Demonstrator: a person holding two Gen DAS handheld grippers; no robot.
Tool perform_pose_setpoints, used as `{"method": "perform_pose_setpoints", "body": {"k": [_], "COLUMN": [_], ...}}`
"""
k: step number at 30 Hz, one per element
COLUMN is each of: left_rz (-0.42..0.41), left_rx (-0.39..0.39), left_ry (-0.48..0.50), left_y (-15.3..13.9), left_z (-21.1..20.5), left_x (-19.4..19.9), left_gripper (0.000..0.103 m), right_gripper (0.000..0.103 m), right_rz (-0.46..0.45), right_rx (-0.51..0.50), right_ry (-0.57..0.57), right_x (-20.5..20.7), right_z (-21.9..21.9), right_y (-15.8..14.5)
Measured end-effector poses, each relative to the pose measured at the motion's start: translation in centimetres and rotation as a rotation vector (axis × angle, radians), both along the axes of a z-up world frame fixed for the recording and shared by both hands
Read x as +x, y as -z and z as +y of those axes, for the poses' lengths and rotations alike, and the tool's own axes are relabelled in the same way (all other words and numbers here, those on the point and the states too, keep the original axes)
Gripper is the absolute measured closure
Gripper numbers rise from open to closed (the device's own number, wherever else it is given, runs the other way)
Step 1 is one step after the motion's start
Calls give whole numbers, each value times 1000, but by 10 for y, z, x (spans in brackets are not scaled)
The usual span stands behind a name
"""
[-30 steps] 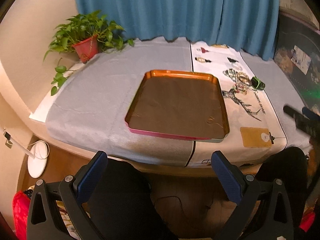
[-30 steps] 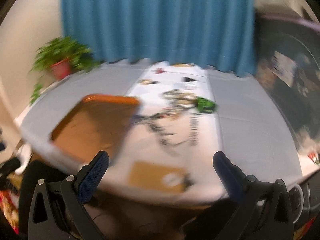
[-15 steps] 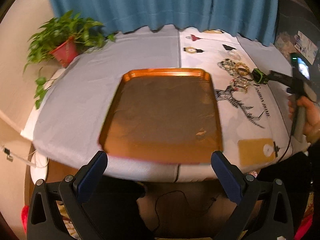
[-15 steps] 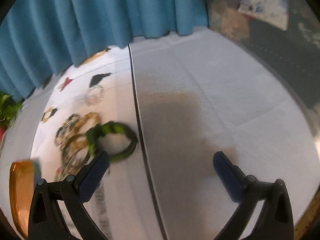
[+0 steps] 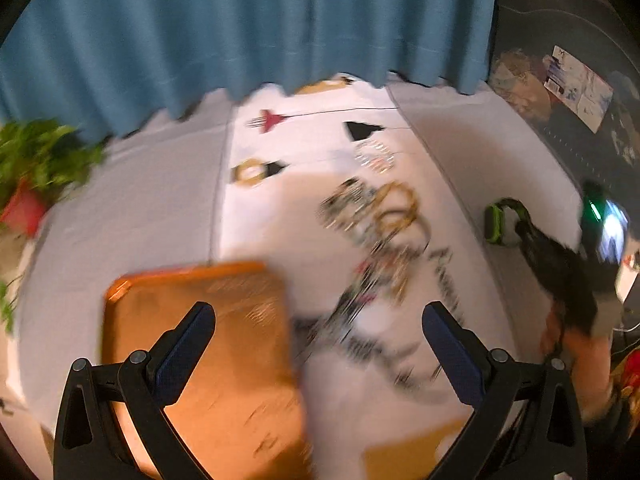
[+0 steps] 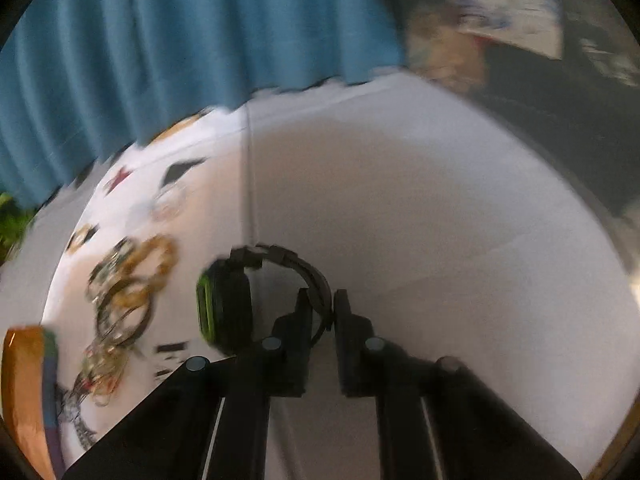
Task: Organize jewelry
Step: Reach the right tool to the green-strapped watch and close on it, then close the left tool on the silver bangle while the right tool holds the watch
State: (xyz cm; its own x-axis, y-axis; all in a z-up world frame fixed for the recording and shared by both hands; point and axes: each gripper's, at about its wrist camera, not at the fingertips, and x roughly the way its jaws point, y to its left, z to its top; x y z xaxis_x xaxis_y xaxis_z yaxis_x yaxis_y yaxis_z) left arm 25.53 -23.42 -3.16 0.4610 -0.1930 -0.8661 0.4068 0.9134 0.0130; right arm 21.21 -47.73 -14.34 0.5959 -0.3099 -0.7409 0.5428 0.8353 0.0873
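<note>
While both views are motion-blurred, the main relations can be read. Right gripper (image 6: 322, 312) is clenched on the strap of a black wristwatch with a green-edged case (image 6: 224, 304); its two black fingers (image 6: 298, 320) pinch the band where it loops toward the gripper, and the case sits on the side facing the jewelry. Left wrist view shows the same wristwatch (image 5: 500, 222) at the tip of the right gripper (image 5: 520, 226), over the grey cloth just beyond the white printed cloth's edge; whether it touches the cloth cannot be told. Left gripper (image 5: 318, 330) is spread wide with nothing between its blue-padded fingers (image 5: 188, 344). It hangs over the near part of the worktop (image 5: 120, 216), one finger above the orange rectangular tray (image 5: 224, 380) and the other above the white printed cloth (image 5: 320, 136). A heap of mixed bracelets and chains, gold and dark (image 5: 372, 216), lies on the white printed cloth beyond the tray's far corner, between the tray and the wristwatch; single pieces cannot be separated in the blur. Right wrist view places this heap (image 6: 128, 280) just beside the wristwatch, with the tray's corner (image 6: 24, 380) beyond the heap. A blue curtain (image 5: 240, 20) hangs behind the worktop, and a green plant in a red pot (image 5: 32, 176) stands at the worktop edge past the tray.
</note>
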Motion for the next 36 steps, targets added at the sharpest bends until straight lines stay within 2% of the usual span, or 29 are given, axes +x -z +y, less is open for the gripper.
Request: {"method": "perform_pose_setpoints", "body": {"k": [2,4,5,7,8,9,11,19,21,23,28,33,36], "left_rz": [70,131,148,199,228,244,264,272,276,274,203,144,109], "left_rx": [-6,16,25,34,33,25,6,35,44,45,-3,-76,-96], "left_ry": [30,32,32,37,31,28,15,25,29,41,69,60,36], "left_y": [15,34,41,55,61,64,71,85,88,88,61,20,-3], "left_z": [-25,-48,-57,-71,-76,-78,-83,-91,-92,-93,-89,-67,-41], "left_x": [26,49,57,71,78,81,90,100,98,95,81,60,36], "left_gripper": [1,3,10,31,52,65,72,75,90,101,100,100,100], "right_gripper": [92,92,92,92,92,92,91,91,91,91,91,91,91], "right_rz": [0,14,18,-4,-6,-9,-17,-35,-35,-34,-52,-147,-152], "right_rx": [-11,23,56,81,88,94,111,140,143,146,154,95,33], "right_ry": [17,23,27,21,17,13,8,0,0,0,6,20,16], "right_x": [-1,0,0,-3,-2,-2,-4,-7,-6,-6,-8,-17,-17], "right_z": [-10,-21,-27,-31,-32,-33,-36,-40,-41,-41,-42,-38,-30], "right_y": [3,12,16,15,16,15,16,17,17,16,13,-5,-15]}}
